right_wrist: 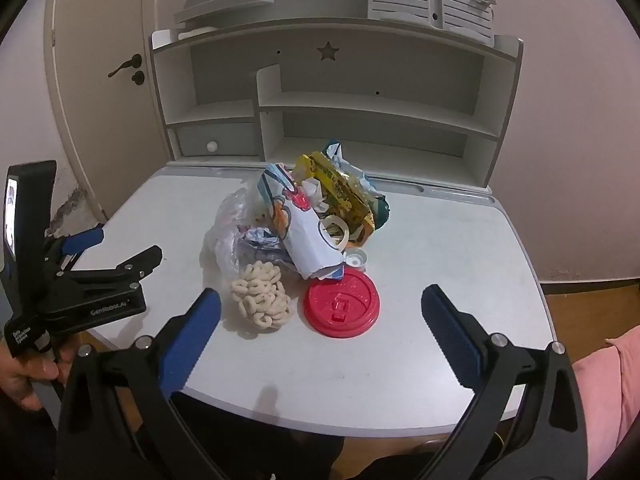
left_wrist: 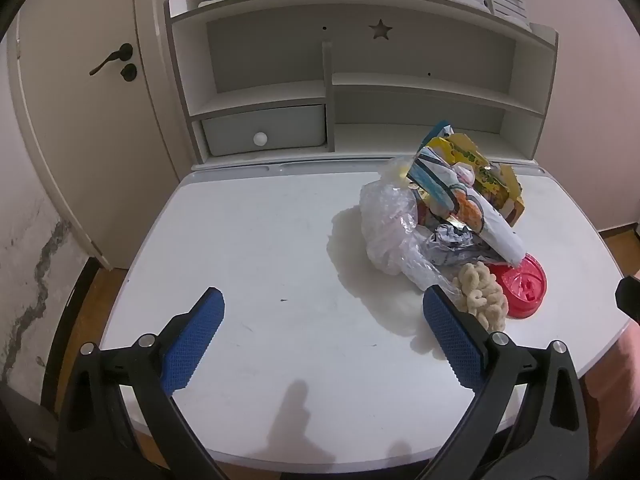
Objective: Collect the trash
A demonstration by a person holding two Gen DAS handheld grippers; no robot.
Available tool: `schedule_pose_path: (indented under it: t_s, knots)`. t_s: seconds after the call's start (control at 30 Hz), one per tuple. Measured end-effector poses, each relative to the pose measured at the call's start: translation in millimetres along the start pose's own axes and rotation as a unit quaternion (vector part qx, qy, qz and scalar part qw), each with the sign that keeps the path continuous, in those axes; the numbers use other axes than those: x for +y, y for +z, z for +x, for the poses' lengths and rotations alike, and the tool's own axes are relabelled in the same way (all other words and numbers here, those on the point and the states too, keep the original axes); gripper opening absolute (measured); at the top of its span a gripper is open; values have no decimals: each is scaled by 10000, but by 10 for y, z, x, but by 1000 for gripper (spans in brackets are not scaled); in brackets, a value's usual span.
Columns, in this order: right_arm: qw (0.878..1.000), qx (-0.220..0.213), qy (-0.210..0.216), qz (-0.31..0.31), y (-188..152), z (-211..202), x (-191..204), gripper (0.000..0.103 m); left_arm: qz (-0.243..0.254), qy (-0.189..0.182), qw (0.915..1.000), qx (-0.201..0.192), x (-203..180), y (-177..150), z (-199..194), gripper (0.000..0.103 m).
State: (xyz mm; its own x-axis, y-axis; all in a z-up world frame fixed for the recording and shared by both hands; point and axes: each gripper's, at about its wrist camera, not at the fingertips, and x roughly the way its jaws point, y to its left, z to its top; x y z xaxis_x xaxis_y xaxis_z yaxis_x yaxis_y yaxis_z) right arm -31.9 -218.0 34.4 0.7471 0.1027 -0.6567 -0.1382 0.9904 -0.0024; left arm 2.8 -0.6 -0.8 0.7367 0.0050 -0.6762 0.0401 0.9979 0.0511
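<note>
A heap of trash lies on the white desk [right_wrist: 440, 240]: a clear plastic bag [left_wrist: 384, 220], a white printed wrapper [right_wrist: 304, 236], a yellow packet [right_wrist: 340, 192], crumpled foil [left_wrist: 456, 244], a tape ring [right_wrist: 336, 232] and a small white cap [right_wrist: 356, 258]. In front of the heap sit a beige cluster of rings [right_wrist: 260, 300] and a red cup lid [right_wrist: 340, 308]. My right gripper [right_wrist: 320, 300] hovers open over the desk's near edge, facing the lid. My left gripper [left_wrist: 324, 312] is open with bare desk between its pads, its right pad beside the beige cluster [left_wrist: 484, 296]. It also shows from the side as the left gripper [right_wrist: 120, 246].
A white hutch [right_wrist: 360, 100] with shelves and a small drawer [left_wrist: 264, 130] stands at the desk's back. A door [left_wrist: 100, 120] is on the left. A hand [right_wrist: 24, 368] holds the left tool, and a pink sleeve [right_wrist: 600, 380] is at the right.
</note>
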Motion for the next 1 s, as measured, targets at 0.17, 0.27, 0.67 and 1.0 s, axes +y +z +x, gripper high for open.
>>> schedule_pose_path:
  t_s: [0.17,0.27,0.67,1.0]
  knots:
    - [10000,13,12,4,3,-12,-1,97,4,-3,10000,-8,-19,-21,-7,97]
    - [10000,14,12,3,2,-11,-1,97,6,3,10000,-7,-17,-34,-5,97]
    - [10000,36,48,4,-5,-7,-4,97,55,-7,10000,-13,-52,-45,-25,97]
    - [9999,92,57,-16,-14,25,10,97,56,-13,10000,5,-62,-56,-11,97]
